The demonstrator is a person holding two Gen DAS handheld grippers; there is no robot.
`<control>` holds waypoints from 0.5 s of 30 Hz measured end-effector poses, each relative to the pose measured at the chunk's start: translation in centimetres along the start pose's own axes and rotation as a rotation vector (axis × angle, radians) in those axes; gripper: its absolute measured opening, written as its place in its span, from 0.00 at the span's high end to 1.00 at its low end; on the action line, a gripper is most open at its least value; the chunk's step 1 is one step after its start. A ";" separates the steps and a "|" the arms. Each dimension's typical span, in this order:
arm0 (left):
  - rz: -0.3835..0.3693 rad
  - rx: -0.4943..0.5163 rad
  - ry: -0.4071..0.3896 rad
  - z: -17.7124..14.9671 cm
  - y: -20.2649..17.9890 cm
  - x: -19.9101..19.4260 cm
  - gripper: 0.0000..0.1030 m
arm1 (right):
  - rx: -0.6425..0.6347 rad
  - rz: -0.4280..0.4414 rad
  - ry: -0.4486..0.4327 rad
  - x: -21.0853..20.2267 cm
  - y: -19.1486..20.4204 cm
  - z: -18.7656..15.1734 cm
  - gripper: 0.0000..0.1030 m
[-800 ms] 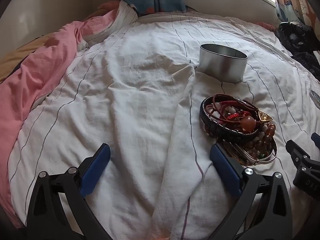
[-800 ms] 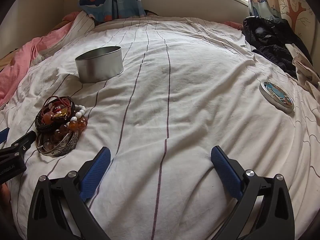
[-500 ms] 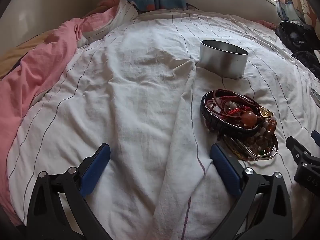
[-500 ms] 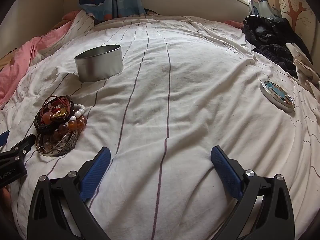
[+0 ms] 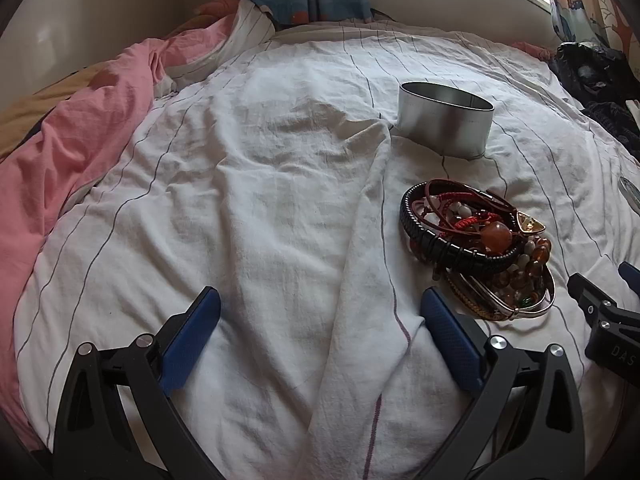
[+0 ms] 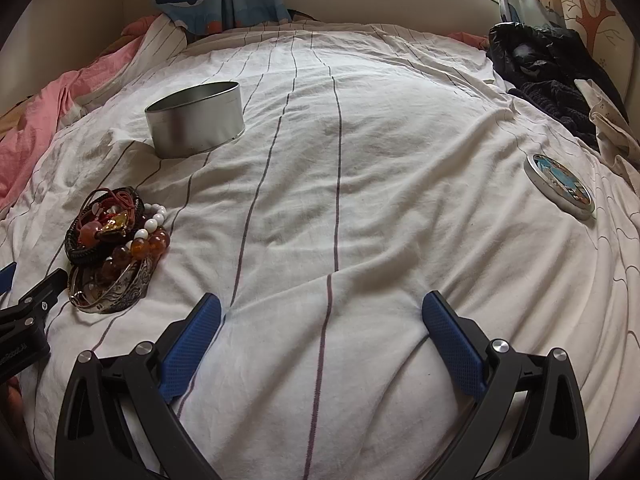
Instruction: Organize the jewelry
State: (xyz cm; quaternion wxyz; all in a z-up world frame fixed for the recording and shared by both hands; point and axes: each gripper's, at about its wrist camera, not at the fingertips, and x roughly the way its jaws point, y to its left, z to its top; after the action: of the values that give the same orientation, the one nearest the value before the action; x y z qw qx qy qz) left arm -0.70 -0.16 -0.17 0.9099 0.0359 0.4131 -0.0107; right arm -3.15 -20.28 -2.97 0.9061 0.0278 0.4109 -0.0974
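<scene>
A: Containers first. What is on the bed?

B: One round metal tin [image 5: 445, 125], lid off, upright on the striped white duvet [image 5: 280, 200]. Its inside is not visible from either wrist view, so contents cannot be told. Its lid [image 6: 559, 186], with a blue printed picture on top, lies flat, well apart, far to the right of the right tongs.

A: And the jewelry?

B: Not in the tin. The jewelry pile [image 5: 478, 244] sits loose on the duvet, nearer the tongs than the tin: a black braided bracelet [image 5: 452, 246] on top, red cords, amber beads, a string of white beads [image 6: 154, 222], and a metal bangle [image 6: 116, 300] on the near side of the pile.

A: Position against the tongs?

B: The left tongs [image 5: 320, 316] have the pile just beyond and to the right of their right finger, outside the gap. The right tongs [image 6: 320, 316] have it ahead and well to the left of their left finger. The tin is beyond the pile in both views.

A: State of the tongs?

B: Both spread wide, holding nothing; only duvet shows between the blue pads [image 6: 192, 344]. Both point down toward the bed.
</scene>
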 end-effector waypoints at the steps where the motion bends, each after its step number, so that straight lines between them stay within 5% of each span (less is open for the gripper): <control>1: 0.000 0.000 0.000 0.0 -0.1 -0.1 0.06 | -0.001 -0.002 -0.001 0.0 0.1 0.0 0.06; 15: -0.001 0.000 -0.001 0.0 0.1 0.0 0.06 | -0.002 -0.004 -0.004 -0.2 0.1 -0.1 0.06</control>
State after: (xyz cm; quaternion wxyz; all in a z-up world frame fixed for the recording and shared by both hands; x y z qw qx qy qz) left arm -0.73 -0.10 -0.18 0.9101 0.0359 0.4126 -0.0111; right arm -3.32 -20.12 -2.93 0.9067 0.0258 0.4092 -0.0987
